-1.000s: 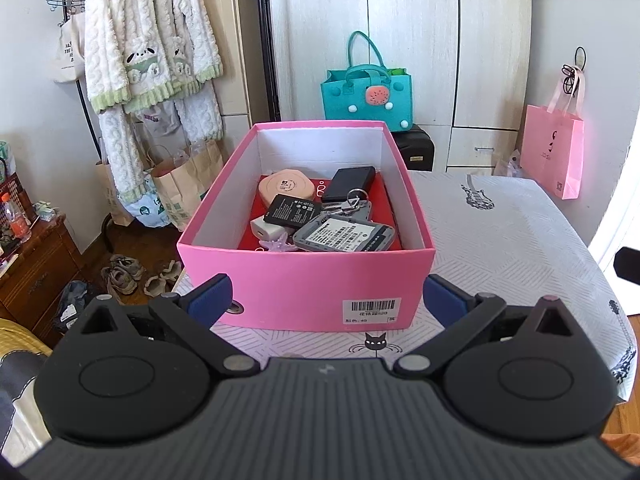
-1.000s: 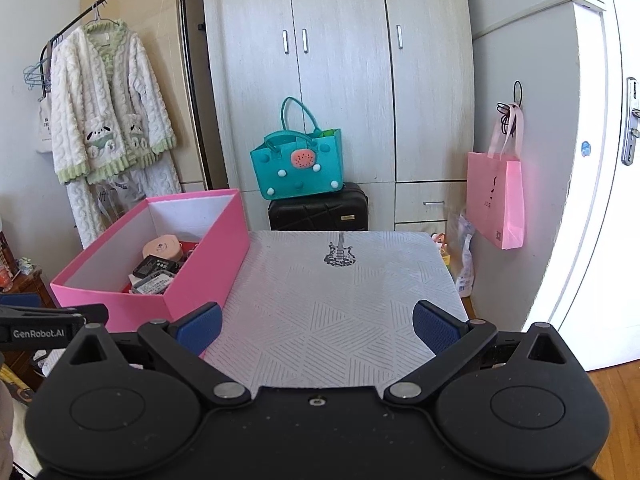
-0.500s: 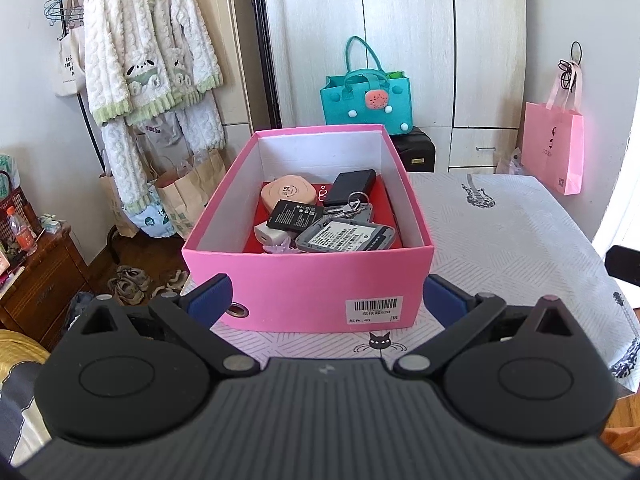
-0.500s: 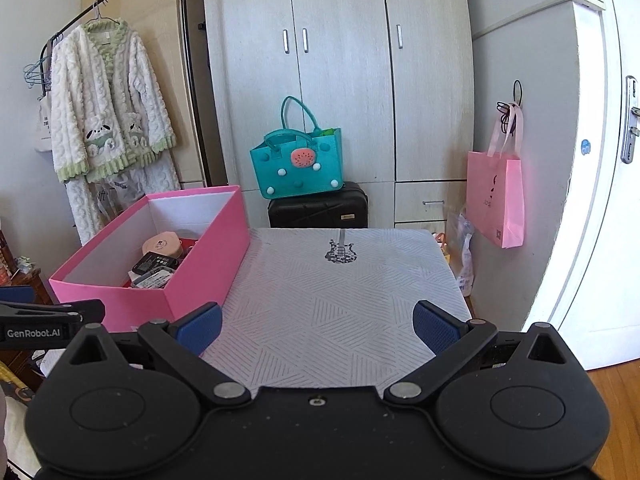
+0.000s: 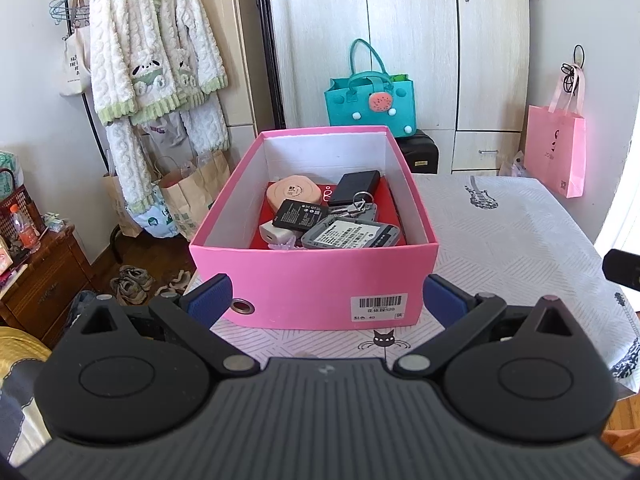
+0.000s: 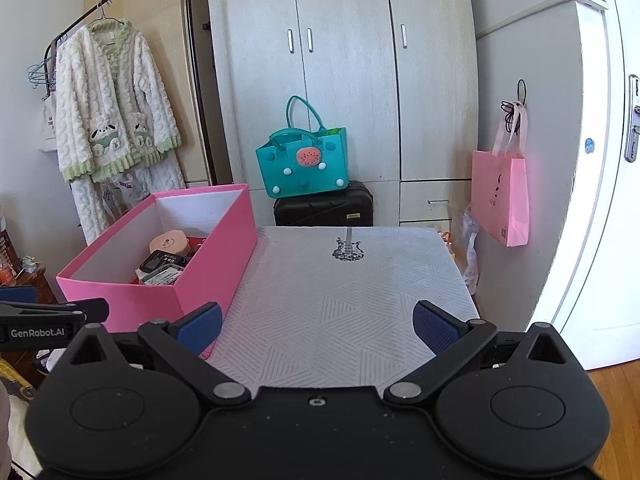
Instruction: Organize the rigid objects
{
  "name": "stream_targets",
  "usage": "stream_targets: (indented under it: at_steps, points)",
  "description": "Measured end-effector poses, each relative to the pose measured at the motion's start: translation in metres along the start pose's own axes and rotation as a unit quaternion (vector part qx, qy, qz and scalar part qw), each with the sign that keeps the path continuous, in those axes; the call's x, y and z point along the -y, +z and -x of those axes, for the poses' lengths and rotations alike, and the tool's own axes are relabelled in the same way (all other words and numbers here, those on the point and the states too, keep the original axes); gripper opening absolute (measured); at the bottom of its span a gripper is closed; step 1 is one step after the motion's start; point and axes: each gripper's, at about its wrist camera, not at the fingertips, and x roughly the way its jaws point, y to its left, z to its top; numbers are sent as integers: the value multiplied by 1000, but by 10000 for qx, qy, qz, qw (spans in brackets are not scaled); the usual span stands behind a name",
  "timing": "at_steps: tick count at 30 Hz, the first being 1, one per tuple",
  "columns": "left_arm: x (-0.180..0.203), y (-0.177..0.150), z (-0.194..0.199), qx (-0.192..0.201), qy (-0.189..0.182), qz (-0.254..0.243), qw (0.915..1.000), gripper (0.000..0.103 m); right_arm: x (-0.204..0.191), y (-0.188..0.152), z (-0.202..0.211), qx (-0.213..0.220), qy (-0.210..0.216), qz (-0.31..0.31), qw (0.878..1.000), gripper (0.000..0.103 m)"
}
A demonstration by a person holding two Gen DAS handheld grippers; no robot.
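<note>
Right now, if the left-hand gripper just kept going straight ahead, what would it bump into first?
Most likely the near wall of the pink box, which sits on the table right between the left gripper's open fingers. How far off it is cannot be judged from here.

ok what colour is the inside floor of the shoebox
Red, under the items, while the shoebox is pink outside with white inner walls. The left wrist view shows it best.

Sitting on table (image 5: 520,232), left part: open box (image 5: 312,276). Lying inside box: round case (image 5: 294,192) far left, power bank (image 5: 358,186) far right, keys (image 5: 356,206) between, battery (image 5: 300,213) mid-left, charger (image 5: 274,234) near left, flat device (image 5: 350,234) near right. Standing behind table: suitcase (image 6: 324,208), tote (image 6: 304,164) resting on it. Hanging far left: robe (image 5: 152,40); far right: paper bag (image 5: 556,148).
</note>
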Motion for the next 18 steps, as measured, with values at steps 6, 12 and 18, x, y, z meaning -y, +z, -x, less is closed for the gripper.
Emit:
stream_targets:
  at_steps: [6,12,18]
  points:
    - [-2,0,4,40,-92,24,9999,103,-3,-2,5,43,-11,51,10000,103]
    - [-1,-2,7,123,-28,-31,9999,103,-3,-2,4,11,-23,74,10000,103]
    - [-3,-3,9,196,96,-57,9997,103,-5,-2,2,-16,-43,115,9999,103]
